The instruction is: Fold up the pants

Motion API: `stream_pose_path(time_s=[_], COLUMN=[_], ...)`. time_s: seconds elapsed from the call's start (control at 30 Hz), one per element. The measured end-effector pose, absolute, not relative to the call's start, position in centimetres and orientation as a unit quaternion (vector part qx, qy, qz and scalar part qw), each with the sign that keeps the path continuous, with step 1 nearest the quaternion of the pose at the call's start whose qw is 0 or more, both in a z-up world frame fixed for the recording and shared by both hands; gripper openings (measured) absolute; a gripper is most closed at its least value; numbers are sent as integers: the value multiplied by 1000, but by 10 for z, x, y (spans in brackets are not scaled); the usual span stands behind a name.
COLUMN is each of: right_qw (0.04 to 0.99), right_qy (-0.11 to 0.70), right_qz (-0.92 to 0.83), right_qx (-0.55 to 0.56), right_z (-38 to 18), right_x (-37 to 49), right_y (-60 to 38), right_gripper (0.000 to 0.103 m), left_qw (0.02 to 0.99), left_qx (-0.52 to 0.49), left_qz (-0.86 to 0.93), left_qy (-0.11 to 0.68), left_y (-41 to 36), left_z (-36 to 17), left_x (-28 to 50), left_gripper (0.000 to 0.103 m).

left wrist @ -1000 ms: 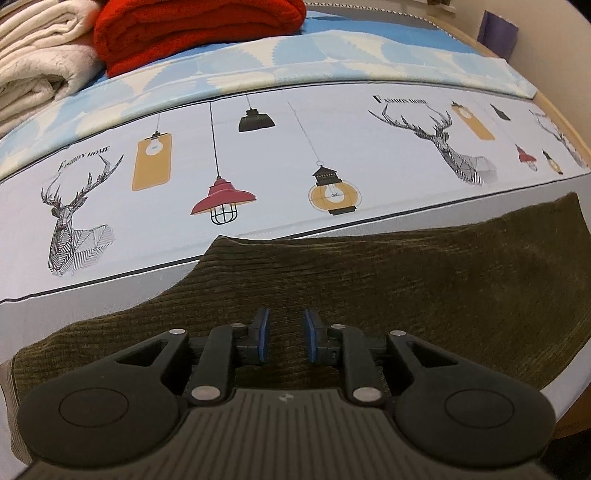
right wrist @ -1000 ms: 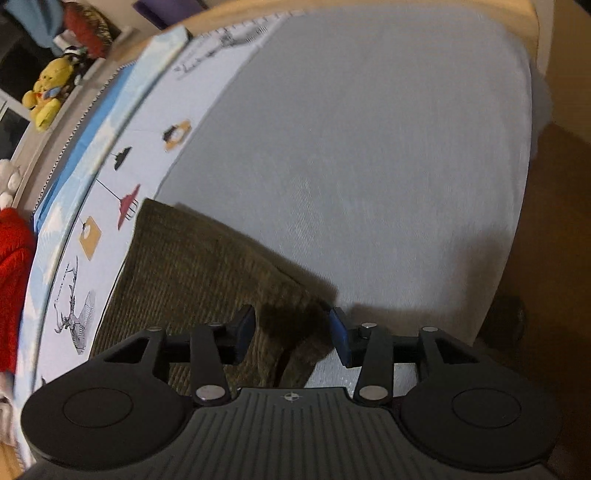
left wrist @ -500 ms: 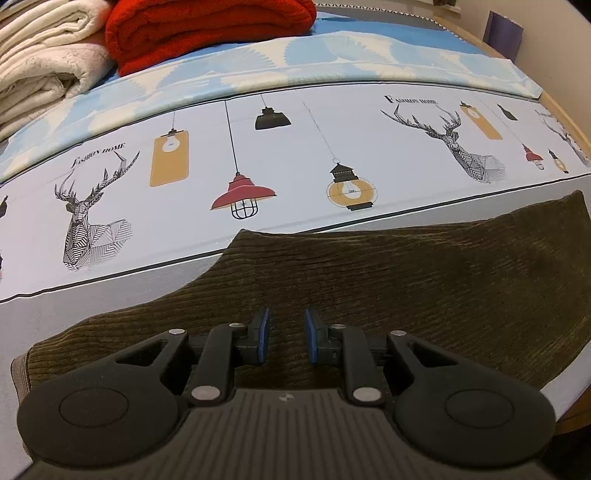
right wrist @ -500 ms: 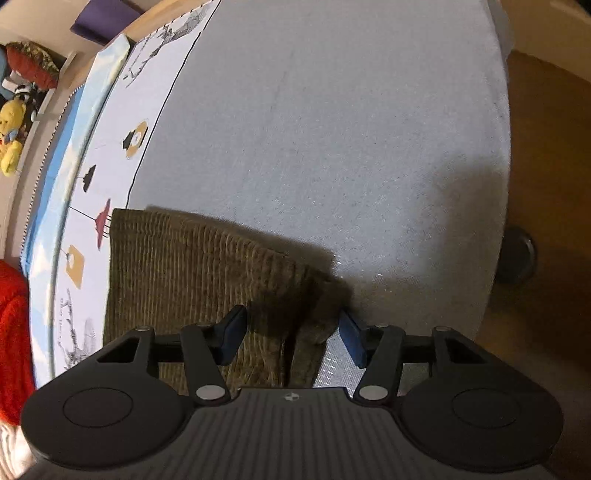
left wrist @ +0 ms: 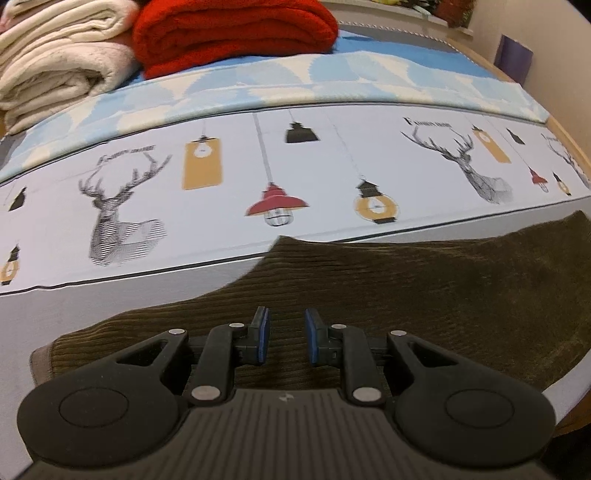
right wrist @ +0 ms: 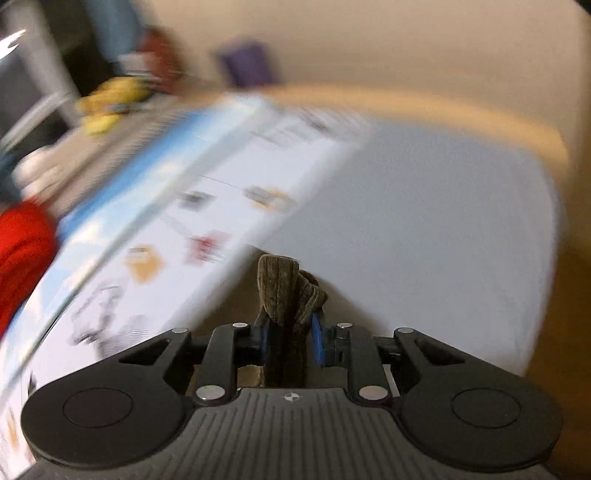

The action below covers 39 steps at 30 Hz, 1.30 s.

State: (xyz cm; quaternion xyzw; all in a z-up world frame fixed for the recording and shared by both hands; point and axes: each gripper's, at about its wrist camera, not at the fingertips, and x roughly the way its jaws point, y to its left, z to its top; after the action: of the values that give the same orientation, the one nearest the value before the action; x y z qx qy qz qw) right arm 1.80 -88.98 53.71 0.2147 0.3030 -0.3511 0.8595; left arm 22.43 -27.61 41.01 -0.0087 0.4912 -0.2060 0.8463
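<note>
Dark olive corduroy pants (left wrist: pixel 424 284) lie flat across the grey part of the bed, stretching from lower left to the right edge in the left wrist view. My left gripper (left wrist: pixel 286 338) hovers just above the pants with its blue pads a small gap apart and nothing between them. My right gripper (right wrist: pixel 290 332) is shut on a bunched end of the pants (right wrist: pixel 288 288), which sticks up between the blue pads. The right wrist view is heavily blurred by motion.
A printed sheet with deer and lamps (left wrist: pixel 258 177) covers the bed beyond the pants. Folded cream blankets (left wrist: pixel 55 62) and a red blanket (left wrist: pixel 232 29) are stacked at the far side. The bed's wooden edge (right wrist: pixel 480 118) and a wall lie to the right.
My right gripper closed on the end of the pants and lifted it, swinging the view up fast. My left gripper drifted slightly left over the pants, still open.
</note>
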Motion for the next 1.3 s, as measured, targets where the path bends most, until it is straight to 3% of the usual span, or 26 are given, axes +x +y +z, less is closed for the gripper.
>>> stream_pose_path(time_s=[0.13, 0.3, 0.37, 0.5, 0.63, 0.93, 1.03, 1.13, 1.2, 1.27, 1.3], right_qw=[941, 971, 957, 884, 835, 840, 797, 790, 808, 833, 845], right_qy=[249, 217, 242, 379, 462, 395, 440, 460, 450, 443, 440], right_qz=[-225, 14, 108, 211, 214, 258, 295, 305, 302, 286, 272], right_qx=[48, -95, -116, -177, -206, -268, -290, -268, -230, -167, -137], right_z=[567, 554, 532, 461, 417, 438, 420, 423, 443, 465, 474], right_x=[53, 67, 70, 84, 92, 64, 54, 52, 52, 54, 56], right_y=[-773, -612, -560, -486, -468, -440, -445, -463, -480, -508, -524], right_gripper=[22, 22, 23, 23, 23, 23, 32, 30, 36, 54, 55], left_qw=[850, 851, 849, 848, 847, 847, 845, 842, 839, 832, 827], left_qx=[-22, -33, -34, -40, -46, -44, -47, -45, -48, -58, -66], left_qz=[-186, -161, -151, -133, -124, -128, -133, -145, -158, -176, -187], left_qy=[492, 499, 505, 511, 515, 515, 515, 518, 519, 523, 526], left_y=[-246, -208, -194, -171, -155, -154, -162, -173, -182, -192, -197], left_z=[407, 398, 394, 388, 385, 385, 387, 388, 389, 389, 389], left_x=[224, 219, 216, 211, 209, 208, 210, 211, 211, 212, 213], left_gripper=[23, 23, 23, 23, 23, 23, 23, 23, 27, 36, 38])
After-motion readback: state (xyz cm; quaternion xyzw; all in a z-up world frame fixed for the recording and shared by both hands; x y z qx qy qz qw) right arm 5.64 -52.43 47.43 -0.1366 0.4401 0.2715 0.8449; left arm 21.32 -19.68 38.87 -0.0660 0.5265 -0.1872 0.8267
